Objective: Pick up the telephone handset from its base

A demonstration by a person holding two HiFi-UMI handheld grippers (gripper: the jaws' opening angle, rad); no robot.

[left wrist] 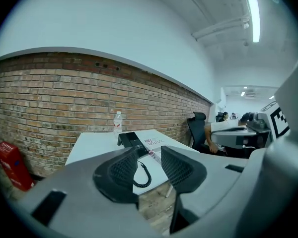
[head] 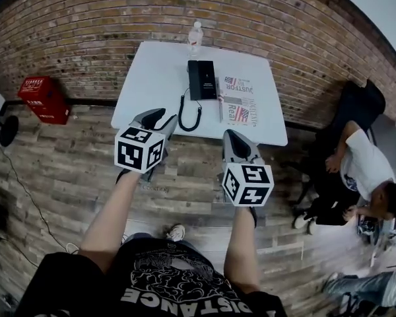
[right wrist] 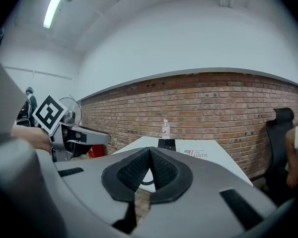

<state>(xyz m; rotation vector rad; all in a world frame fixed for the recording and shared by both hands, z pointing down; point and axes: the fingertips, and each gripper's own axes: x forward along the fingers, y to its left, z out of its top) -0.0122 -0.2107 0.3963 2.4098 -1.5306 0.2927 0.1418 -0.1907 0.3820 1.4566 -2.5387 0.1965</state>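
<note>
Entry one: telephone handset (head: 196, 78), resting on its base (head: 208, 81), upper centre of the counter (head: 152, 84), cord (head: 190, 116) trailing toward me.

Entry two: left hand-held gripper (head: 160, 119), jaws partly apart, empty; I judge it readied for the grab.

Entry three: right hand-held gripper (head: 232, 139), jaws together, empty.

Both are well apart from the handset.

table (head: 152, 78) white | telephone (head: 202, 79) black | wall (head: 86, 18) red brick | box (head: 45, 99) red

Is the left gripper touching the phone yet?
Apart. The left gripper view shows the phone far off on the table, well beyond the open, empty left gripper.
</note>
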